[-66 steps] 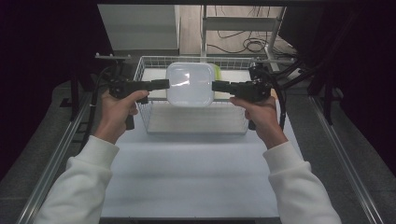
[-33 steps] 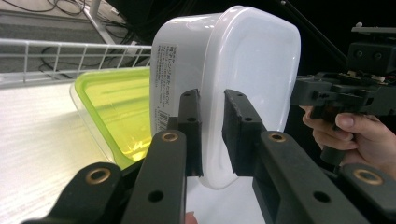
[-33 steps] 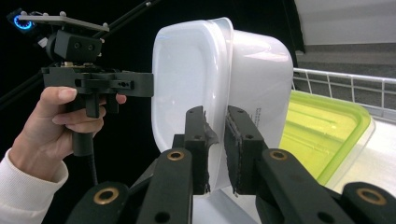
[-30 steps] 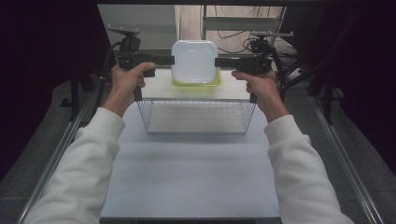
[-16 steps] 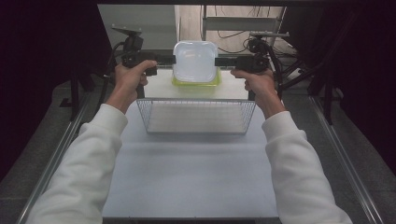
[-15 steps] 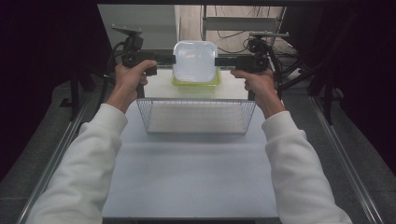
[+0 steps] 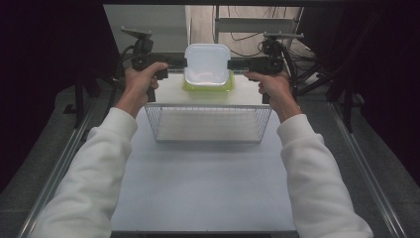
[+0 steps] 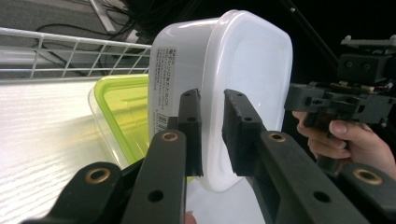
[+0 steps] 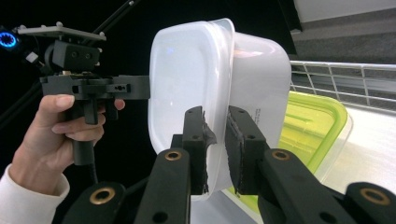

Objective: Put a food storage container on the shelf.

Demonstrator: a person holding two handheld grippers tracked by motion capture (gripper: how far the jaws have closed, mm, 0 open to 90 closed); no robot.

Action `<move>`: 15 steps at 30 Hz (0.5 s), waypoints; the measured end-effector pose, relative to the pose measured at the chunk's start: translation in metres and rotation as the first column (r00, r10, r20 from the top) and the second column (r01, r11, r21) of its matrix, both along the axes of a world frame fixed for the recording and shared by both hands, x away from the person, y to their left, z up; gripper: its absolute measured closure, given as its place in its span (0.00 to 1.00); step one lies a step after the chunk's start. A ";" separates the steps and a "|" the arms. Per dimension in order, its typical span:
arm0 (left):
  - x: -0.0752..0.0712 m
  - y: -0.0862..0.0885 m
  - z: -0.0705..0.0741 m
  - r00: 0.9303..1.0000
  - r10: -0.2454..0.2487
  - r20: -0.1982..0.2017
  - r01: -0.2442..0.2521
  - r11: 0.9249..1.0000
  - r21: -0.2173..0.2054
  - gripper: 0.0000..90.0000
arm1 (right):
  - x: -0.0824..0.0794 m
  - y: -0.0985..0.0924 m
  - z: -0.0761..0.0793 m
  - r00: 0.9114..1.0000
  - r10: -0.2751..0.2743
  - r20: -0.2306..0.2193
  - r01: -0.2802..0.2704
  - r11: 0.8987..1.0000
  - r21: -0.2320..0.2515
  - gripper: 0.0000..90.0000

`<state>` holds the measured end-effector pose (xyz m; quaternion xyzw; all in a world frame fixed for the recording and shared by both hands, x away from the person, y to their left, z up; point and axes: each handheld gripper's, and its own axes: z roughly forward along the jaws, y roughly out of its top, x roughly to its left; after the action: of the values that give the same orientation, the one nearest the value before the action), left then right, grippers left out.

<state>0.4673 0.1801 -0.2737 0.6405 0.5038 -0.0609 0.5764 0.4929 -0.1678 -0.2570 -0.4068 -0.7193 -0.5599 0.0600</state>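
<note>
A white lidded plastic container (image 7: 207, 64) hangs between my two grippers, beyond the wire basket (image 7: 208, 106). My left gripper (image 7: 183, 63) is shut on its left rim and my right gripper (image 7: 230, 64) on its right rim. In the left gripper view the jaws (image 8: 212, 100) pinch the white container's (image 8: 247, 70) lid edge. In the right gripper view the pads (image 9: 215, 119) clamp the opposite edge of the container (image 9: 187, 74). Directly below it a clear box with a green lid (image 7: 208, 85) sits on the table. I cannot tell whether the two containers touch.
The empty wire basket stands mid-table between the person's forearms. White table surface (image 7: 198, 188) stretches in front of it. Metal rails run along both table sides, with dark frames and cables at the back. The green lid (image 8: 123, 107) lies beside the basket's far wire wall.
The white container, held by both grippers, has been carried from above the basket to beyond it, over the green-lidded box, and has sunk slightly in the last second.
</note>
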 end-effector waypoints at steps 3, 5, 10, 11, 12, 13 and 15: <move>0.006 0.001 -0.001 1.000 -0.006 -0.024 0.005 1.000 -0.024 0.86 | 0.006 0.000 -0.001 1.000 -0.008 -0.024 0.008 1.000 0.010 0.84; 0.010 0.002 -0.003 0.999 -0.013 -0.032 0.012 1.000 -0.025 0.86 | 0.010 0.001 -0.002 0.999 -0.016 -0.050 0.017 1.000 0.016 0.83; 0.021 0.005 -0.006 0.997 -0.002 -0.076 -0.003 0.998 -0.065 0.85 | 0.020 0.004 -0.001 0.995 -0.038 -0.091 0.040 0.999 0.010 0.80; 0.023 0.005 -0.007 0.997 0.001 -0.081 -0.006 0.997 -0.071 0.85 | 0.022 0.005 -0.001 0.994 -0.042 -0.100 0.043 0.999 0.008 0.80; 0.025 0.006 -0.007 0.996 0.005 -0.085 -0.011 0.997 -0.079 0.85 | 0.024 0.006 -0.002 0.993 -0.048 -0.111 0.049 0.999 0.008 0.79; 0.025 0.006 -0.007 0.996 0.005 -0.085 -0.011 0.997 -0.079 0.85 | 0.025 0.006 -0.002 0.991 -0.053 -0.123 0.054 0.998 0.010 0.79; 0.029 0.006 -0.009 0.995 0.011 -0.097 -0.020 0.996 -0.088 0.85 | 0.029 0.007 -0.003 0.988 -0.063 -0.140 0.066 0.998 0.015 0.78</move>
<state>0.4962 0.1859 -0.2825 0.6066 0.5328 -0.1096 0.5798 0.5215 -0.1610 -0.2596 -0.4674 -0.6944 -0.5386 0.0961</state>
